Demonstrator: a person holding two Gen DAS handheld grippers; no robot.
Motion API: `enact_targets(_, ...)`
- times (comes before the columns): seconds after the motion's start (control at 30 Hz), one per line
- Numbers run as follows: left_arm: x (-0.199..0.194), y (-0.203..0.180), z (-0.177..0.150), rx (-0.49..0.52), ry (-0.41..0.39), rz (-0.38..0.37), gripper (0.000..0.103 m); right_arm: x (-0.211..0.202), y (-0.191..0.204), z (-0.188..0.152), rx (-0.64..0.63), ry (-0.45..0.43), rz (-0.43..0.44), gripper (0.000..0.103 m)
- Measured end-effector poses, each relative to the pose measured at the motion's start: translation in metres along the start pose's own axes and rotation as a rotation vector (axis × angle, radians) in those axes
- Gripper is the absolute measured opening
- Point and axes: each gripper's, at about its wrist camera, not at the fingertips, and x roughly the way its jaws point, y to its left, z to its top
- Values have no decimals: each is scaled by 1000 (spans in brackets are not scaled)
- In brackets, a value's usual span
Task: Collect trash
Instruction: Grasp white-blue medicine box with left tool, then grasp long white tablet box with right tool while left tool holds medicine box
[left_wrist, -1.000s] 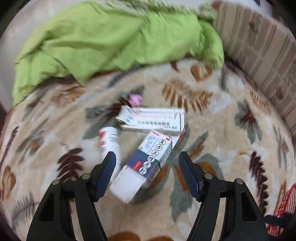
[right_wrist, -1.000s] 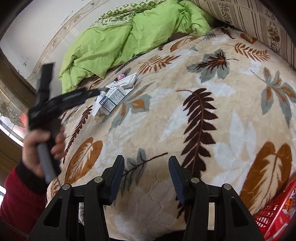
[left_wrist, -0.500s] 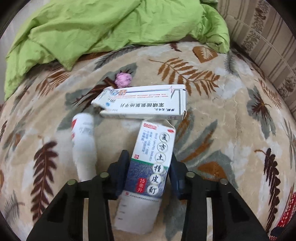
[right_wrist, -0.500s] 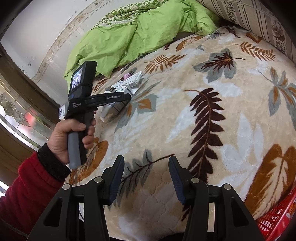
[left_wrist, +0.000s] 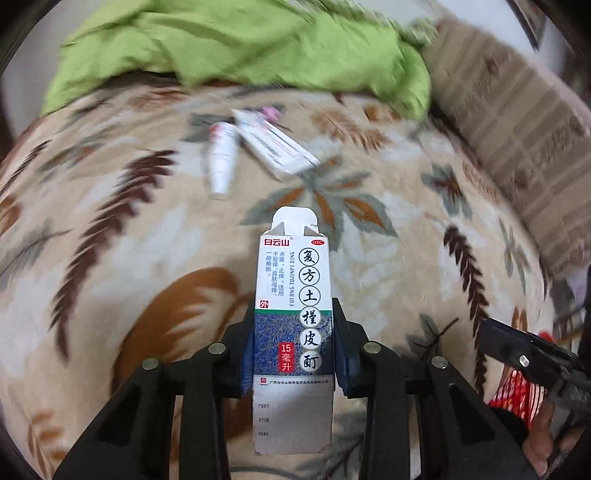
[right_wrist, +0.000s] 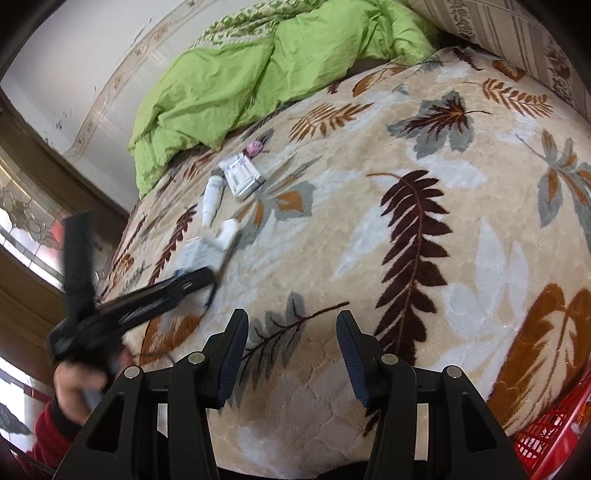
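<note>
Our left gripper (left_wrist: 293, 352) is closing on the medicine box (left_wrist: 293, 321); our right gripper (right_wrist: 291, 360) hangs apart, empty, above the leaf-patterned blanket (right_wrist: 424, 258).

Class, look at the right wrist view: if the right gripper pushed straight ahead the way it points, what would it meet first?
The right gripper, jaws open with nothing between them, points down at the leaf-patterned blanket. It would probably meet the blanket's plush surface first, at the grey leaf print ahead; depth is hard to judge.
</note>
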Motion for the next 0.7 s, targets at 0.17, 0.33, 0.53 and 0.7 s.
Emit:
enact_targets(0.17,-16,17,-5,-131,-158,160,33,18,23,33,-99,11,-33,56)
enact_targets(0.33,-6,45,-8,-232,-191,212,33,51,59,84,-240,-25,-73,67)
enact_targets(0.53,0,57,-10,-255,-184,239,33,124,89,133,-373,-9,-146,68)
enact_targets(0.7,3,56,-10,-238,-183,242,33,186,100,153,-416,45,-210,68)
